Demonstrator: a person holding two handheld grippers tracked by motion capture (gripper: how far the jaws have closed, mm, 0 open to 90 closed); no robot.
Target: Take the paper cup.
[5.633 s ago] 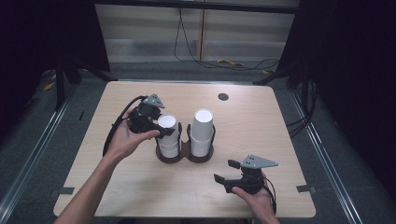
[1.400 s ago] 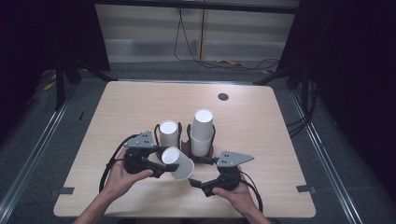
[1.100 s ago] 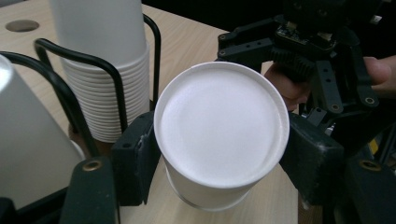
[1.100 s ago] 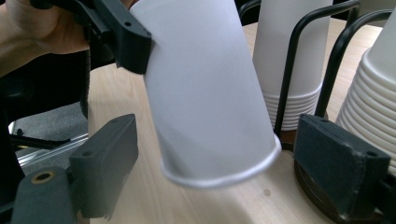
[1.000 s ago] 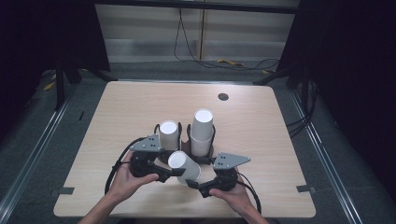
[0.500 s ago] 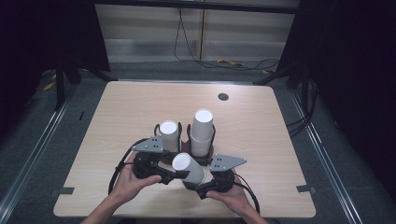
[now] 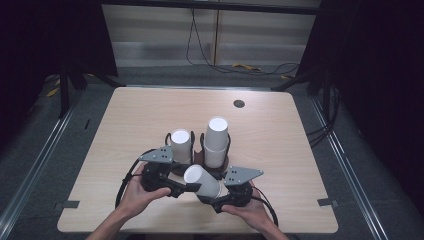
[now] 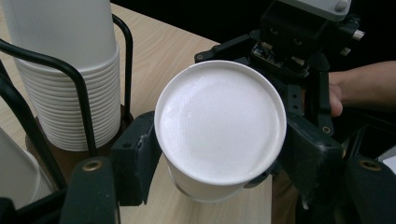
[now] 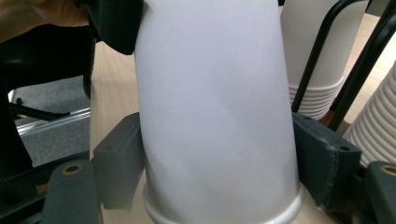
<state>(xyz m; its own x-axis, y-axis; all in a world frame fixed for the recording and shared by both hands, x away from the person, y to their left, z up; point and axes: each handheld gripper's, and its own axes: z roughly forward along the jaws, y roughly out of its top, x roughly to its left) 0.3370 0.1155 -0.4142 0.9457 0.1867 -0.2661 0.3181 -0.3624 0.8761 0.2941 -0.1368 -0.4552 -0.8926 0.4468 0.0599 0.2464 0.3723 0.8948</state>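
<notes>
While both of our hands sit low at the near edge of the light wooden table (image 7: 125, 115), we hold a single white paper cup (image 7: 202, 181) lying on its side between the two grippers. Our left gripper (image 7: 187, 187) has its fingers (image 8: 135, 156) clamped on the closed bottom end of the cup; in the left gripper view the round white base faces us, one black finger pressed against each side of it. Our right gripper (image 7: 216, 195) has its fingers (image 9: 119, 163) closed on the same cup near the rolled rim, and in the right gripper view the cup wall rises between them, touching both pads. The two grippers meet nearly tip to tip, the cup bridging them above the table.

Just beyond the fingers stands a black wire cup holder on a dark round base (image 7: 200, 150). It carries two upright stacks of white paper cups: a shorter stack (image 7: 181, 145) beyond our left fingers and a taller stack (image 7: 216, 140) beyond our right fingers. Farther off, a small dark round disc (image 7: 239, 104) is set in the tabletop.
</notes>
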